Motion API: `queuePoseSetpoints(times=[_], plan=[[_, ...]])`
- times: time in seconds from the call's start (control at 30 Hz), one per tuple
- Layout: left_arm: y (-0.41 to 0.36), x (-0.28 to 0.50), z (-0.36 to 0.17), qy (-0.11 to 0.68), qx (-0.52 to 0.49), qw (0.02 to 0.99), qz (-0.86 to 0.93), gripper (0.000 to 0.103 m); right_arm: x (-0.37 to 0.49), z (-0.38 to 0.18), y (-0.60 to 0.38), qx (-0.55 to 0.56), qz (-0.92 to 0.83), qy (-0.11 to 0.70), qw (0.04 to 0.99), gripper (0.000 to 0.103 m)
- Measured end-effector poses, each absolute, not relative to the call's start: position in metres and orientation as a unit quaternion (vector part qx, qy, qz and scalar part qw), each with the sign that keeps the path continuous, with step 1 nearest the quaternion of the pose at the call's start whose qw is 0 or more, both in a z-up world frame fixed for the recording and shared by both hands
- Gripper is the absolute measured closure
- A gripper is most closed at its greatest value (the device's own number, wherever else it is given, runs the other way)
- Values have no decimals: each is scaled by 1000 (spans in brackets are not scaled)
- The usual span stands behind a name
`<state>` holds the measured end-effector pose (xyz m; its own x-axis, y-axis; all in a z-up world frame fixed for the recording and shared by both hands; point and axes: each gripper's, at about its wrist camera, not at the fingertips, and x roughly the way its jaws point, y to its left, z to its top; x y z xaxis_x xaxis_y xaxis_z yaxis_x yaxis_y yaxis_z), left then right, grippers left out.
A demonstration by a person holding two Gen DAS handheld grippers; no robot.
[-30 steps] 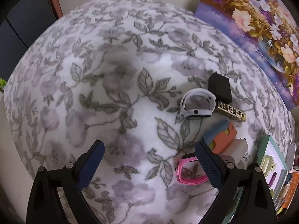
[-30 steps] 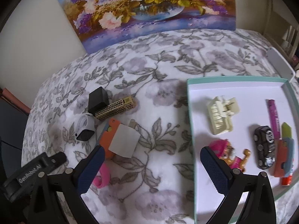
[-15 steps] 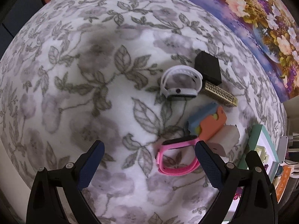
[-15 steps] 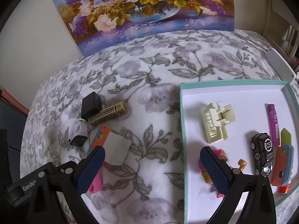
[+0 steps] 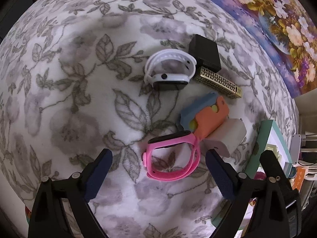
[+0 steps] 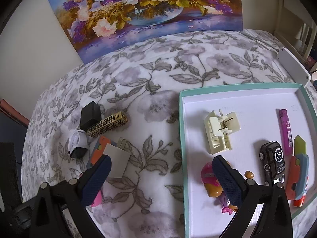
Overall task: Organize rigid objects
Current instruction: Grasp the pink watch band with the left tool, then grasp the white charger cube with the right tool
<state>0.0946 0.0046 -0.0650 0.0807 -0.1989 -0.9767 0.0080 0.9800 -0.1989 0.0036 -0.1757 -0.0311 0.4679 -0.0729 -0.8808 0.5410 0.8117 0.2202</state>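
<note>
I'm lining up my left gripper [image 5: 158, 170], jaws wide with nothing in them, over the pink watch [image 5: 171, 155] lying just beside the orange toy [image 5: 210, 119], aiming to pinch the band squarely without snagging that toy.

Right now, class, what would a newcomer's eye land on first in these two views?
Probably the pink watch, lying on the floral blanket between the open fingers of the left tool. Next, the teal-rimmed tray at the right, holding a toy car and a cream clip. Behind stands a flower painting.
</note>
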Motion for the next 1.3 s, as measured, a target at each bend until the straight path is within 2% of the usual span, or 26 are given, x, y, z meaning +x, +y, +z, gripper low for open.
queuePoseSetpoints(times=[0.13,0.4,0.5,0.8,1.3], plan=[[-3,96,-70,679,-72,726,-79,25,3,-30,-176,245,-189,478,822,0],[-3,93,-72,679,-76,725,-86,30,3,-31,-176,246,-188,478,822,0],[1,94,-69,677,-89,724,-99,41,3,-31,-176,247,-188,478,822,0],[23,104,-47,656,-114,743,-77,41,3,-29,-175,245,-186,475,824,0],[63,112,-33,624,-173,762,-31,41,15,-25,-143,180,-175,472,845,0]])
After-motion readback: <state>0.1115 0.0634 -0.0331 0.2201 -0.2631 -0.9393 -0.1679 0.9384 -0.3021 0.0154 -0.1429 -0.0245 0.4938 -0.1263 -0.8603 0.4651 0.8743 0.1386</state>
